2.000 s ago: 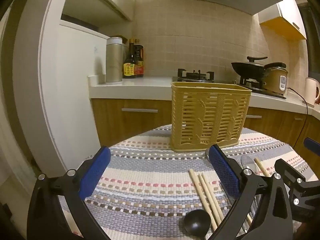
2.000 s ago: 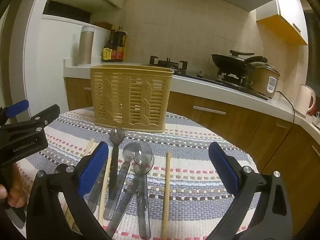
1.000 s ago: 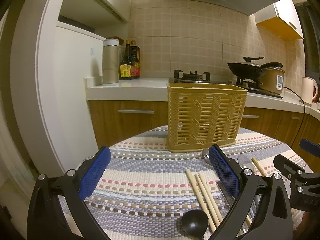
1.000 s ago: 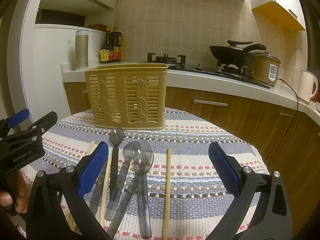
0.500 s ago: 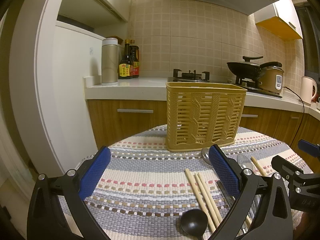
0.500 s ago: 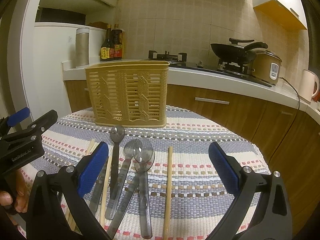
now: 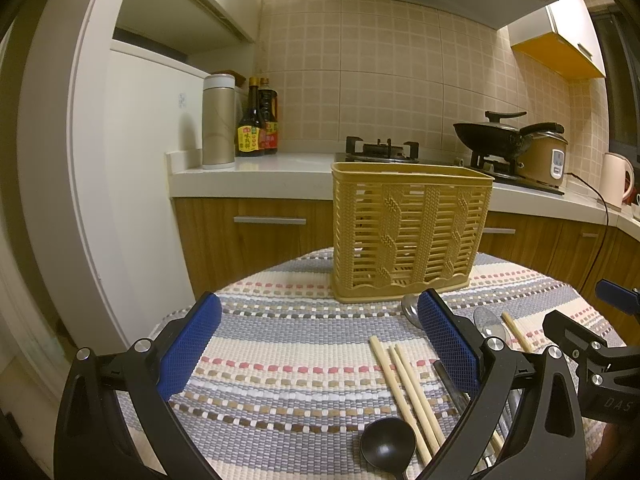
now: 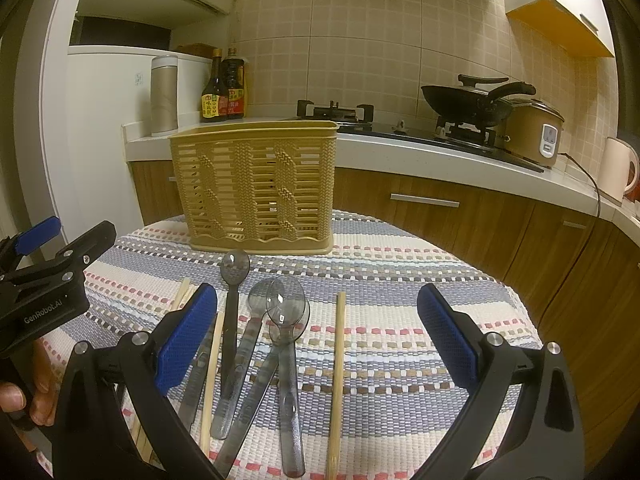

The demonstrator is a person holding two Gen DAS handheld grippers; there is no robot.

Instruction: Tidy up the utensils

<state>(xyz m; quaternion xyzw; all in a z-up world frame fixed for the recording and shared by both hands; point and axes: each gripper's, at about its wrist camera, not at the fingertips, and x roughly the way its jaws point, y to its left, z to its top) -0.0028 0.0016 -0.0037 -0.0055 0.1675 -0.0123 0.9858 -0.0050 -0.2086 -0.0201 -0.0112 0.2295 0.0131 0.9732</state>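
Right wrist: tongs (image 8: 316, 336) level (agape), empty

A striped woven cloth (image 8: 400, 280) covered the table. A tan slotted basket (image 8: 256, 184) stood upright on it. Clear spoons (image 8: 280, 320), a black spoon (image 7: 386, 446) and chopsticks (image 7: 404, 384) lay in front of the basket.

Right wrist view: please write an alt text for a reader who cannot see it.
An open right gripper hovers over clear spoons and a single chopstick lying on a striped cloth. A yellow basket stands upright behind them, and the left gripper shows at the left edge.
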